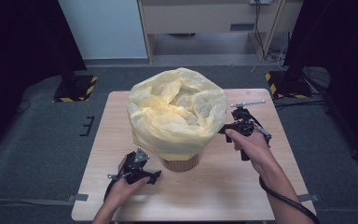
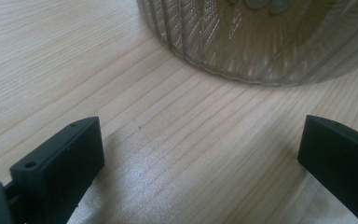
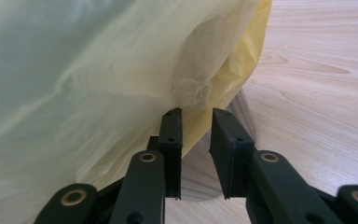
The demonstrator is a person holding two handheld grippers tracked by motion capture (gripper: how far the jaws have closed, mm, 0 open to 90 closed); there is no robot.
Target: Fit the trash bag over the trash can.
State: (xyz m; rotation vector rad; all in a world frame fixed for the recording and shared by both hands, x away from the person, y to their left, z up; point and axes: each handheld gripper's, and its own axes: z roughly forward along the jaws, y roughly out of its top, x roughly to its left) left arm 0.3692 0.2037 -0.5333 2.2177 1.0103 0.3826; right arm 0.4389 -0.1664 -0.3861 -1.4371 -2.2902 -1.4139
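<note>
A wooden table point(image 1: 242, 186) stands on grey carpet, seen from above. At its middle stands a ribbed bin point(image 1: 182, 163), with just its base showing under a yellow bag point(image 1: 177, 112) that is draped over it and billows up and out, open at the top.

The right gripper point(image 1: 224, 129) is held level at the bag's right side, its tips at the plastic. In the right gripper view its jaws stand close together with a narrow gap left between them, the tips at the bag's hanging edge; no plastic is seen pinched between the pads. The bag's loose skirt hides most of the bin from this side.

The left gripper point(image 1: 154, 176) rests low on the table, just left of and in front of the bin's base. In the left gripper view its jaws are spread wide with bare table between them, and the bin's ribbed wall point(image 2: 261, 42) lies ahead, apart from them.

Beyond the table are striped stand feet point(image 1: 74, 88), dark curtains and a wooden shelf unit point(image 1: 209, 18).
</note>
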